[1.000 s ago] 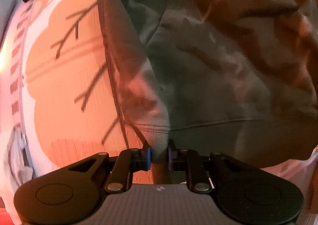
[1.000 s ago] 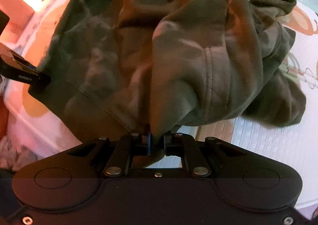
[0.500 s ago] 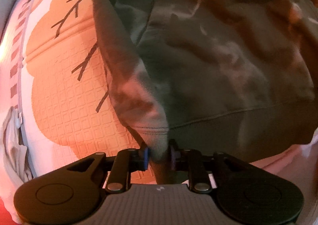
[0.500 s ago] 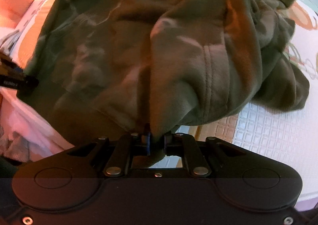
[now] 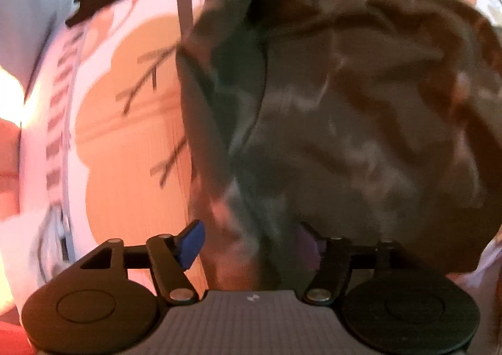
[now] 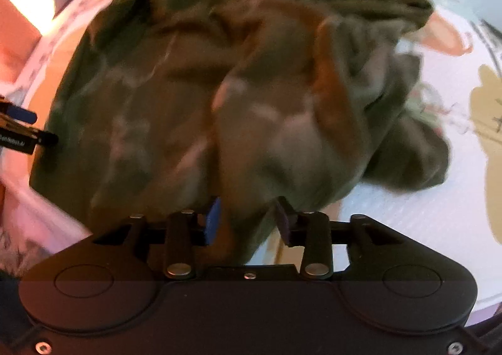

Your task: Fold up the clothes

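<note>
as both jaws open, the green sweatshirt [image 6: 251, 110] lies loose between them.

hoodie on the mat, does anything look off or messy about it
Yes. The green hoodie lies bunched in deep wrinkles on the mat, far from flat, with one lumpy part sticking out to the side. Both the left gripper and right gripper are opening, fabric loose between the jaws.

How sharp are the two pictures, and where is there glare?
Left wrist view: the sweatshirt and mat are smeared by motion blur, with glare at the left edge. Right wrist view: the sweatshirt is also blurred, glare burns out the top left corner, and both views bend like a fisheye.
</note>
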